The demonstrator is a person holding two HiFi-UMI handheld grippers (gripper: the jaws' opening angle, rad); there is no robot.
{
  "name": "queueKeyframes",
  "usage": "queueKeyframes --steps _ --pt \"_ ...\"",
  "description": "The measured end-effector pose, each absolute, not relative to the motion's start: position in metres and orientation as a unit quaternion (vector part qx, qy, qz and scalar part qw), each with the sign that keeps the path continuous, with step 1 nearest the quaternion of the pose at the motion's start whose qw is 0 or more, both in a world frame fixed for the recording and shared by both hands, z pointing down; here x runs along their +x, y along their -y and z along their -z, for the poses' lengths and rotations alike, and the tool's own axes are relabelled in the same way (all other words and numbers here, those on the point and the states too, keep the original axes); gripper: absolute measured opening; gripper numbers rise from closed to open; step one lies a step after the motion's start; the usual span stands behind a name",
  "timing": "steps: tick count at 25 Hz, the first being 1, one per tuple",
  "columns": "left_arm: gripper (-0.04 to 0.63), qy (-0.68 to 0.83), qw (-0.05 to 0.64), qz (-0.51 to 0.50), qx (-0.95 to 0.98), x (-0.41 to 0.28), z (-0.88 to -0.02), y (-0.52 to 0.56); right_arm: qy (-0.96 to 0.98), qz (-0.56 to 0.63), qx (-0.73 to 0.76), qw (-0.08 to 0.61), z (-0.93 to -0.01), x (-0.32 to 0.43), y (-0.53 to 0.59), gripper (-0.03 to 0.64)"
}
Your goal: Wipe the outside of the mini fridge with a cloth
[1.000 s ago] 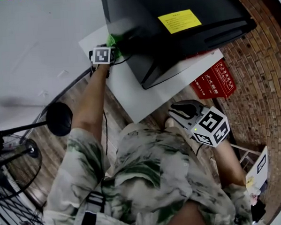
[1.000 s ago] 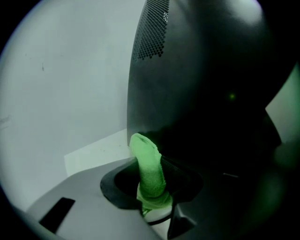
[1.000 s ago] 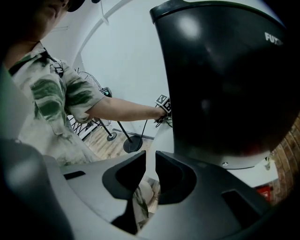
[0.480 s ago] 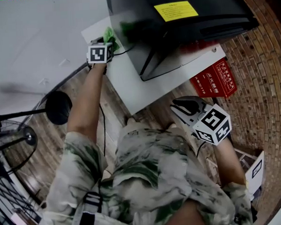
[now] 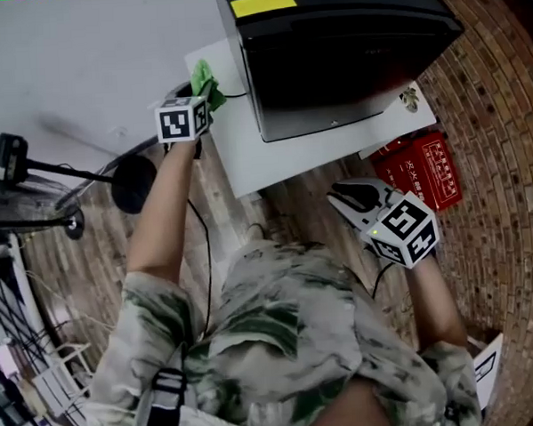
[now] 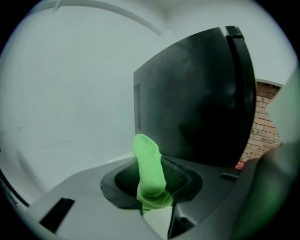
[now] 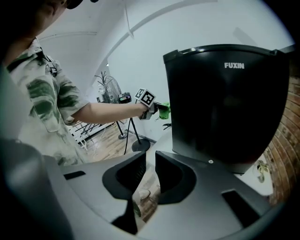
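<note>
- Head view: left gripper (image 5: 198, 100) reaches out to the far left, over the left edge of the white desk (image 5: 246, 160).
- Green cloth (image 5: 203, 77) sticks out of its jaws, just beside the left side of the black mini fridge (image 5: 338, 52); can't tell if it touches.
- Fridge stands on the desk, with a yellow label (image 5: 263, 3) on top.
- Right gripper (image 5: 341, 197) is low and near, in front of the desk and well apart from the fridge.
- Red box (image 5: 420, 168) sits on the floor, right of the desk.
- Left gripper view: jaws are clamped on the cloth, which stands up between them. The fridge's dark side panel is ahead to the right, a white wall to the left.
- Right gripper view: jaws are apart by a narrow gap with nothing in it; floor shows through. The fridge front faces the camera, with the left gripper and cloth at its left edge.
</note>
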State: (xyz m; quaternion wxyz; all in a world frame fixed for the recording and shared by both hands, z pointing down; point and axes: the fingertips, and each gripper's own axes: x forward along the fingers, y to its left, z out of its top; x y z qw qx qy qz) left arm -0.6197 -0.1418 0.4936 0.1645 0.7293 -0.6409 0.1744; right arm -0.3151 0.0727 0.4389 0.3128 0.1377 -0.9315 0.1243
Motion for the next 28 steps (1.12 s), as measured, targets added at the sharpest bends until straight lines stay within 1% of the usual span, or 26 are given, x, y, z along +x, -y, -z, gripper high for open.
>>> queueKeyframes --steps 8,14,21,28 --pt "0.132 0.684 0.161 -0.164 0.693 -0.549 -0.449 0.04 0.94 -0.109 0.112 0.304 -0.434 -0.213 -0.109 0.08" --pt "0.132 0.666 0.152 -0.177 0.709 -0.459 -0.43 -0.003 0.942 -0.1 0.1 0.305 -0.43 -0.16 -0.128 0.08" --pt "0.132 0.584 0.137 -0.202 0.774 -0.311 -0.416 0.007 0.94 -0.093 0.11 0.31 -0.427 -0.108 -0.105 0.08" --pt "0.132 0.498 0.121 -0.211 0.832 -0.21 -0.398 0.064 0.931 -0.102 0.139 0.322 -0.423 -0.079 -0.036 0.08"
